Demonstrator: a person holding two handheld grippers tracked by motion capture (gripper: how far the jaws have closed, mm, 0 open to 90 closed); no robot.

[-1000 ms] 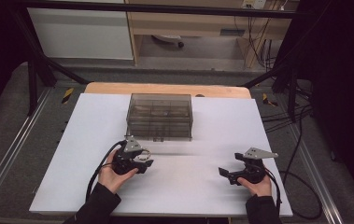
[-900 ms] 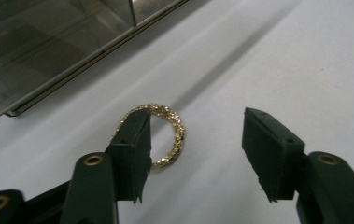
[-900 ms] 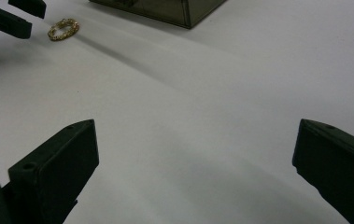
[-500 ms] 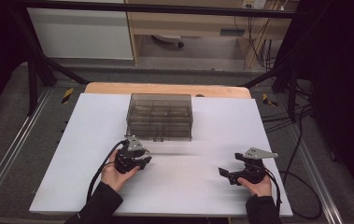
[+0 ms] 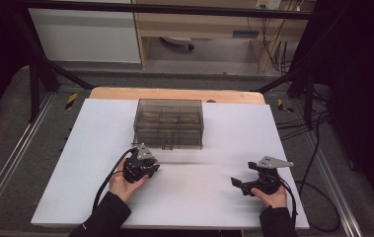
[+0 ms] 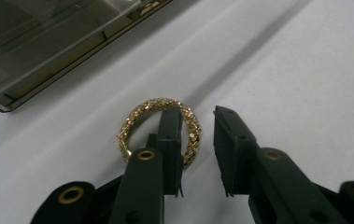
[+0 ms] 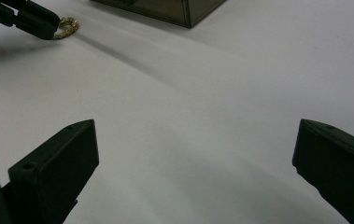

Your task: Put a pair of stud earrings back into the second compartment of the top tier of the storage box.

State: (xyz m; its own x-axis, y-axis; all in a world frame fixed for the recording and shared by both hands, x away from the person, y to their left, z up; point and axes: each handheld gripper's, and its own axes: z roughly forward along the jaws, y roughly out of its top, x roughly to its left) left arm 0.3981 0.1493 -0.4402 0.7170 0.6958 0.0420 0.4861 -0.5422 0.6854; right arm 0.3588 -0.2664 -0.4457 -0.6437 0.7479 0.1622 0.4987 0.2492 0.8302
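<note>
ring [image 6: 161,127] half under left tool [image 6: 198,140], 1 jaw inside.

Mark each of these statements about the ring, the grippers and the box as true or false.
1. The gold ring lies on the white table. True.
2. One jaw of the left gripper sits inside the ring's loop. True; the jaws have just been closing, with the ring's side between them.
3. The right gripper holds the ring. False; its jaws stand wide apart over bare table.
4. The smoky clear box sits at the table's near edge. False; it stands toward the far side.
5. The ring lies inside the box. False; it lies outside it.
</note>
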